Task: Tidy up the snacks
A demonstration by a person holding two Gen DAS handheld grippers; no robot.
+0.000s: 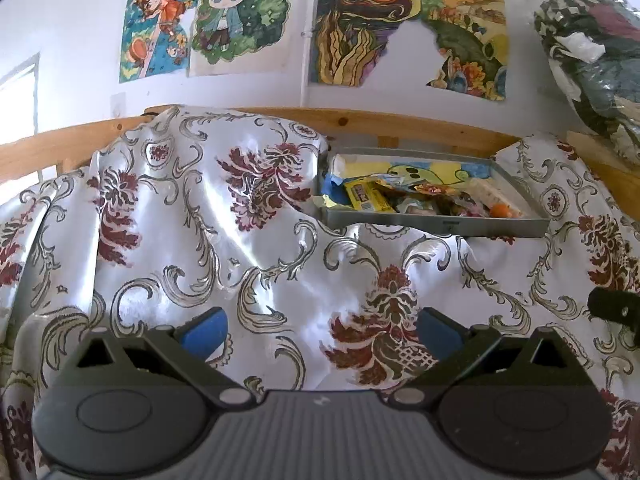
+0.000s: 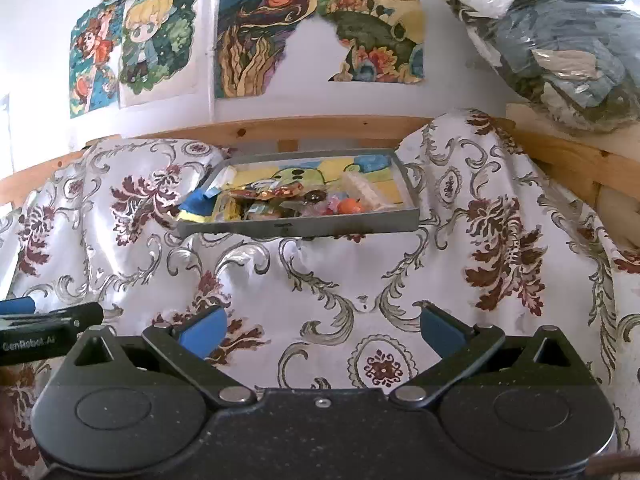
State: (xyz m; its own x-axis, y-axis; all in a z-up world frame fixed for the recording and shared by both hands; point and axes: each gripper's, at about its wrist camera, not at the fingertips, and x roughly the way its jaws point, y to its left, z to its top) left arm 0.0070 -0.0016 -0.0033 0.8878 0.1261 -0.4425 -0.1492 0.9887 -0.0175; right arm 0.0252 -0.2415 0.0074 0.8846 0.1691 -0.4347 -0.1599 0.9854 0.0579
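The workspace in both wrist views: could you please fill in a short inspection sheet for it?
Surface: rumpled white floral cloth, bunched beside the tray.
Job's things: grey tray resting on the cloth, holding mixed snacks, among them a yellow packet and a small orange piece.
Clutter: clear bag of folded clothes on the wooden ledge at upper right.
Grippers: left gripper and right gripper both open, holding nothing, short of the tray.
Cables: nothing seen.
Surroundings: wooden rail behind the tray; painted pictures on a white wall.
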